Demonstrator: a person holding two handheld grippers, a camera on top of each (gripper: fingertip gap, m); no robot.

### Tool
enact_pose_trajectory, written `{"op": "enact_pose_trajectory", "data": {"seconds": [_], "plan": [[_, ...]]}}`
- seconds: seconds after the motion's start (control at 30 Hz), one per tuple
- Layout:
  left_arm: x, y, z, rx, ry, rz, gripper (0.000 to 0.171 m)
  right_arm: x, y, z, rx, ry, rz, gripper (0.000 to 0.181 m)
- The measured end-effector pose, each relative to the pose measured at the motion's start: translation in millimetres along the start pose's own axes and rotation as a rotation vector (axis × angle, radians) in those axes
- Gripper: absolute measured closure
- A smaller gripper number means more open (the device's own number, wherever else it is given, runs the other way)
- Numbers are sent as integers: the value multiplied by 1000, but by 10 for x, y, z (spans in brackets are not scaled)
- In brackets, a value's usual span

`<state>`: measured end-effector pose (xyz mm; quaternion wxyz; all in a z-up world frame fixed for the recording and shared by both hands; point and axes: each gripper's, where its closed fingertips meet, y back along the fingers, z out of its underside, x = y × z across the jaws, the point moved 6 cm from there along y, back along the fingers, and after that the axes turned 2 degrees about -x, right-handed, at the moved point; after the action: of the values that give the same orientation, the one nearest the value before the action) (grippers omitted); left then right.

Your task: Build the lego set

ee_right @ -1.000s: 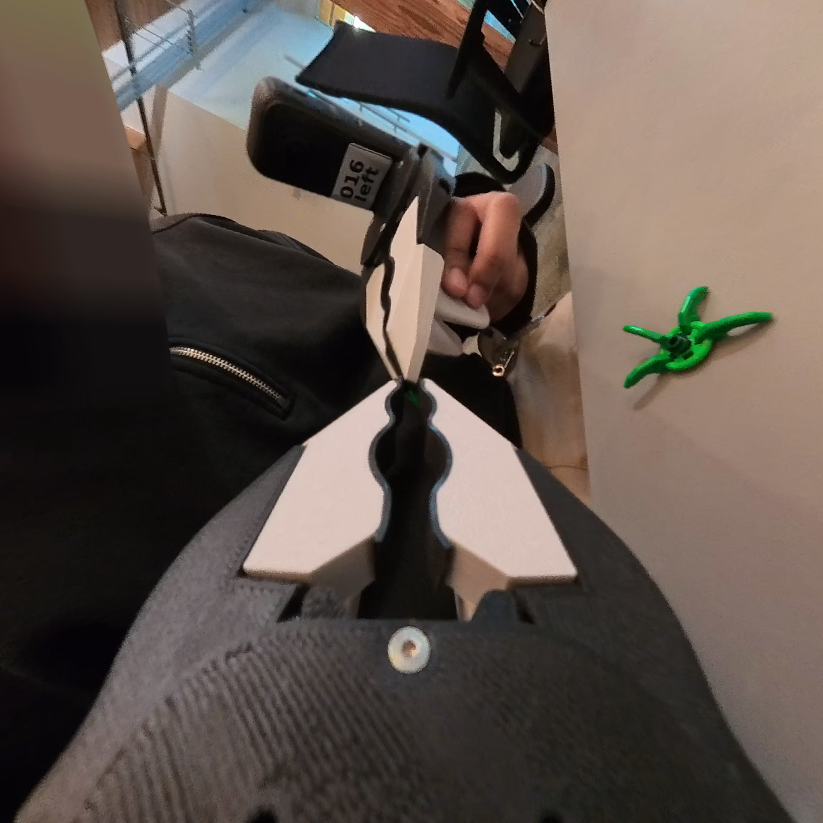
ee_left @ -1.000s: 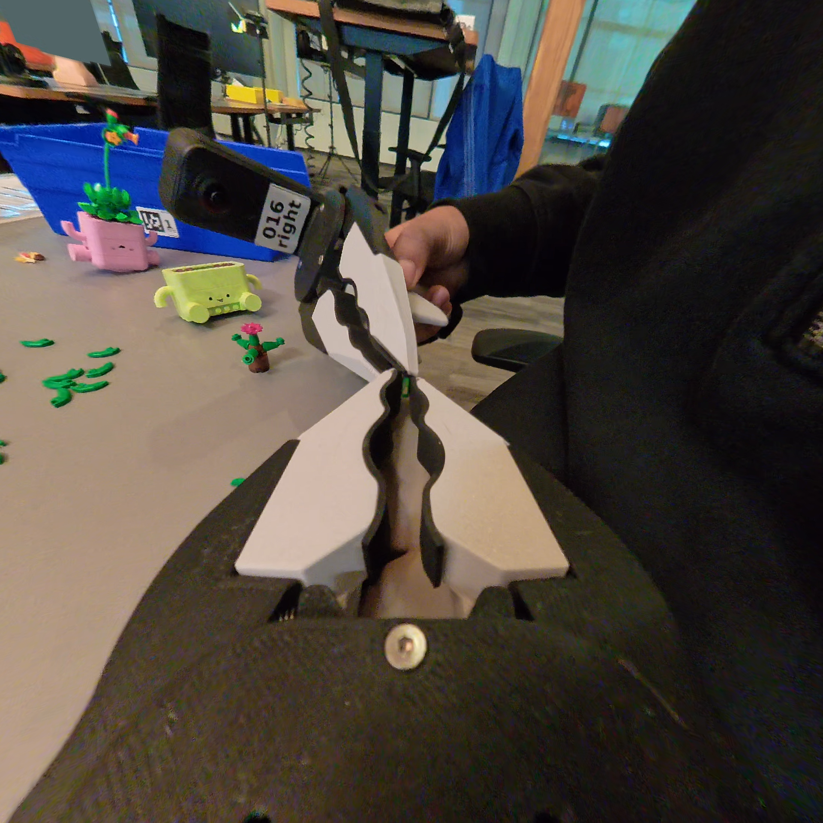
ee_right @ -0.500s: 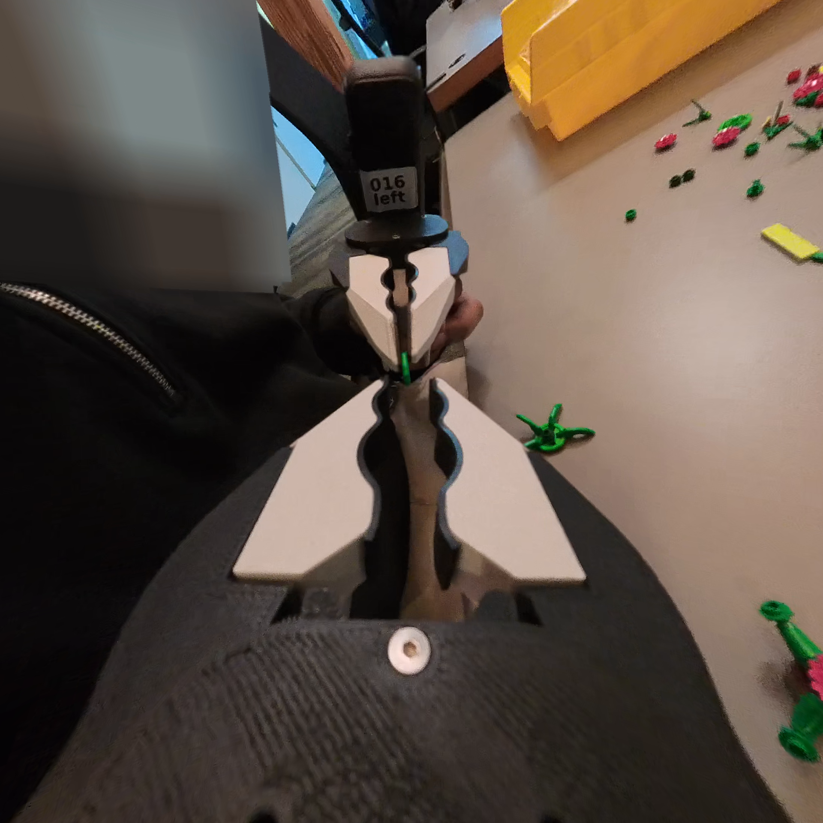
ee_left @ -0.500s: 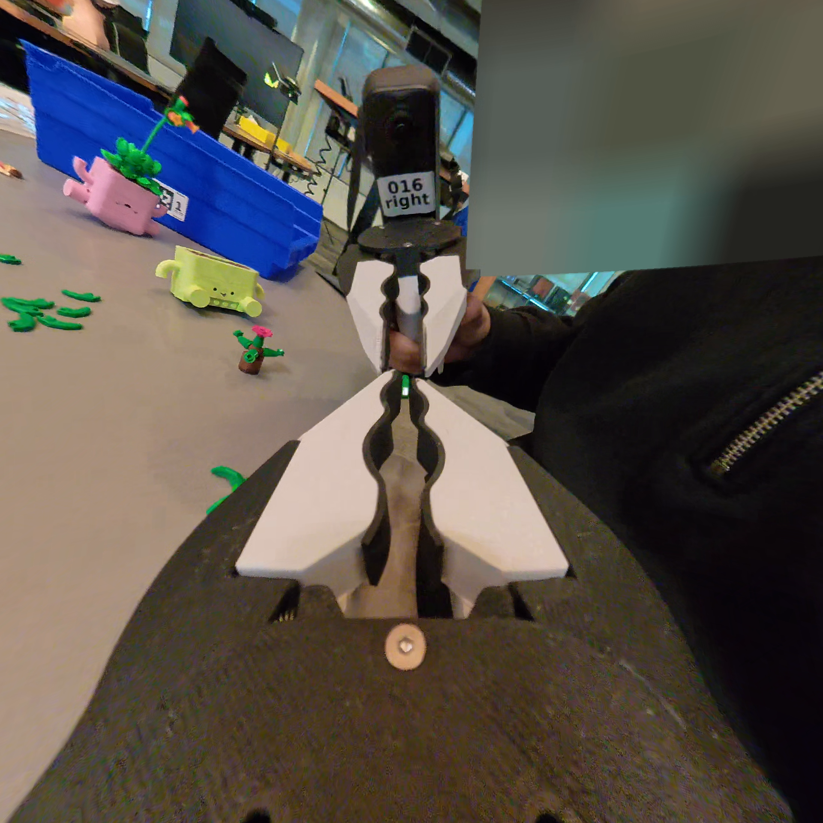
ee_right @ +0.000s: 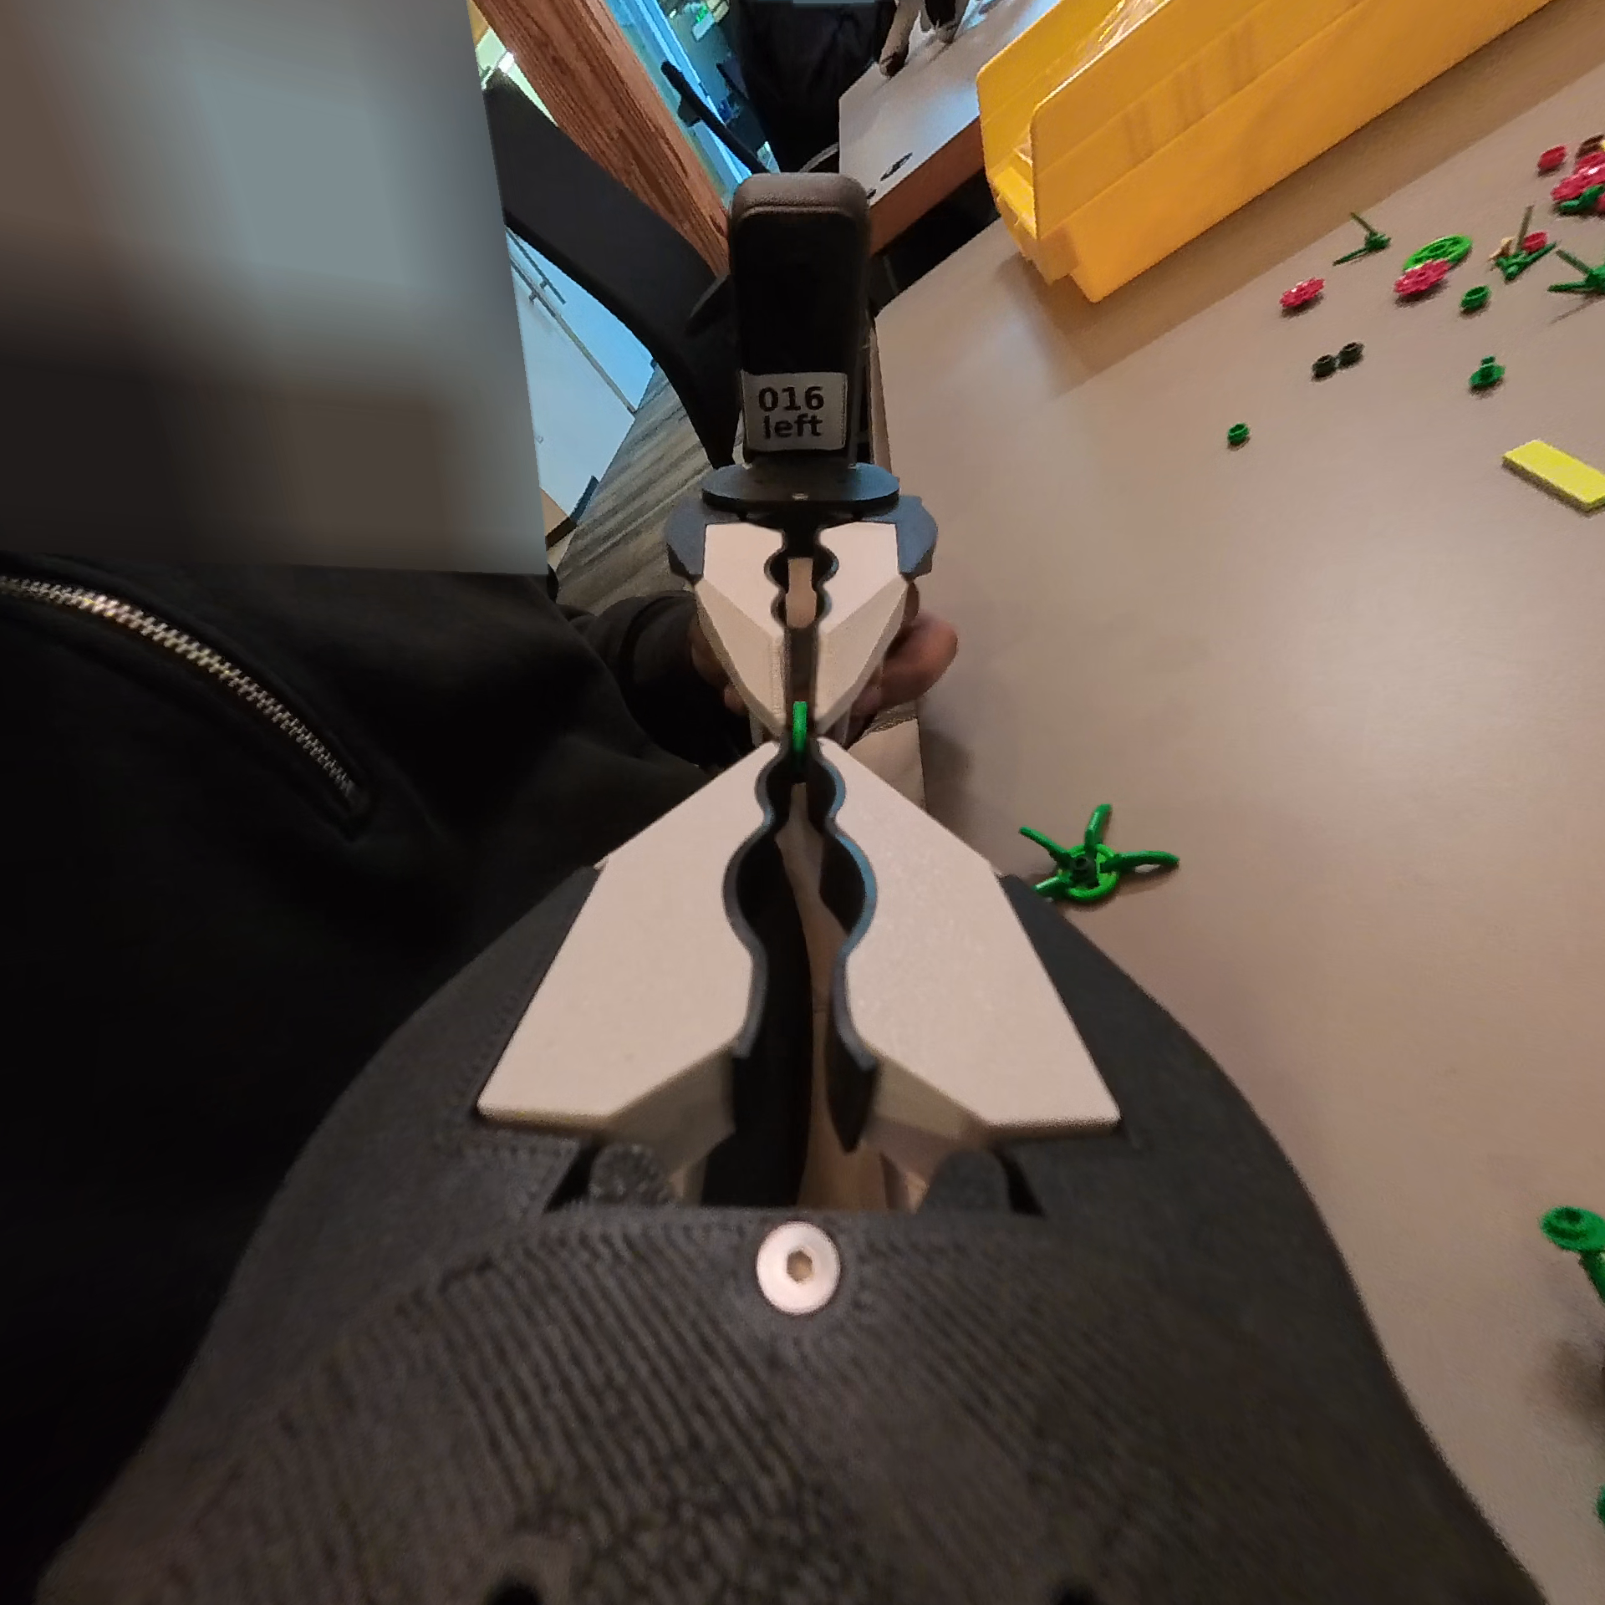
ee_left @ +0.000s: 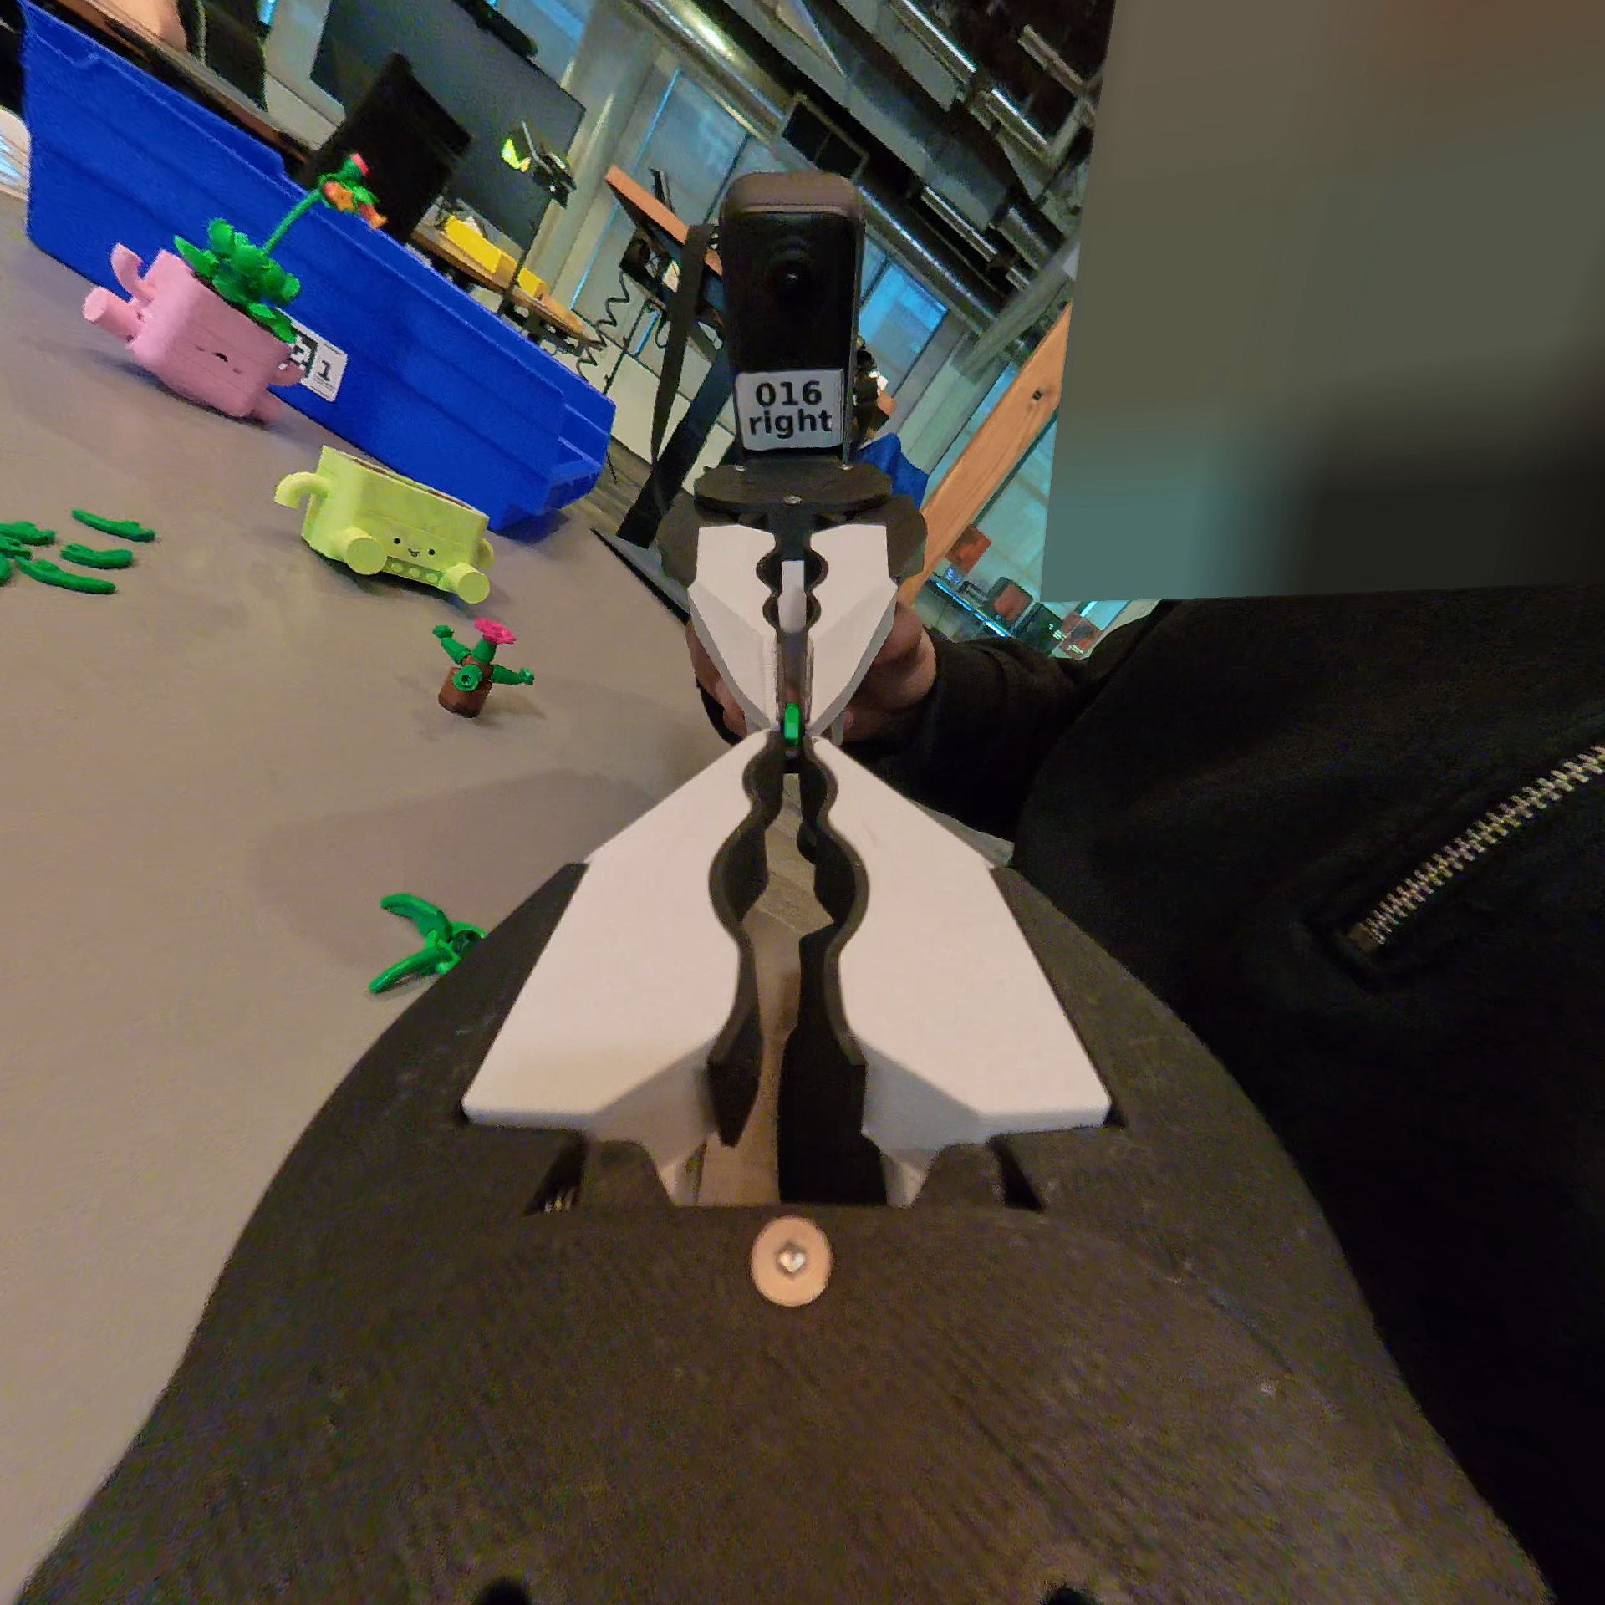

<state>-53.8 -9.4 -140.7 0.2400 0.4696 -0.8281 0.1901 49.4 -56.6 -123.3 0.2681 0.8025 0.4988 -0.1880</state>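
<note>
Item, left gripper (ee_left: 789, 754): I am holding it level over the table edge, tip to tip with the right gripper (ee_right: 797, 757), each pointing straight at the other in front of my black jacket (ee_left: 1303, 868). Both are pinching closed on the same small green lego piece (ee_left: 790, 723), which is sitting between the four fingertips, clear of the table. Item, my hands: my right hand (ee_left: 894, 660) is wrapping that gripper's handle behind its white fingers. Item, grey table (ee_left: 217, 782), left wrist view, left to right: loose green leaves (ee_left: 78, 556); a pink pot figure (ee_left: 195, 339) carrying a green plant, tilted in this view; a blue bin (ee_left: 417, 382) behind it; a lime pot figure (ee_left: 391, 530); a small brown stump with a pink flower (ee_left: 478, 664); a green leaf cluster (ee_left: 426, 942) near my gripper body. Item, right wrist view: a yellow bin (ee_right: 1216, 130), scattered red and green pieces (ee_right: 1424, 278), a yellow tile (ee_right: 1555, 469). Item, room: desks and glass walls behind.
</note>
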Motion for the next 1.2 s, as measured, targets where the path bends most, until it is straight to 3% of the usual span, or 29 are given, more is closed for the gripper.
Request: {"op": "enact_pose_trajectory", "data": {"seconds": [0.23, 0.87, 1.07, 1.2], "plan": [[-5, 10, 1, 7, 22, 22, 166, 12, -10, 4, -5, -5, 2, 180], [-24, 7, 12, 6, 83, 39, 171, 14, -62, -16, 26, -3, -8, 180], [-80, 6, 23, -33, -2, -83, 168, 75, -47, -9, -33, 9, 72, 180], [-225, 72, 54, -130, -132, -301, 154, 335, -1, 74, -211, 95, 310, 180]]}}
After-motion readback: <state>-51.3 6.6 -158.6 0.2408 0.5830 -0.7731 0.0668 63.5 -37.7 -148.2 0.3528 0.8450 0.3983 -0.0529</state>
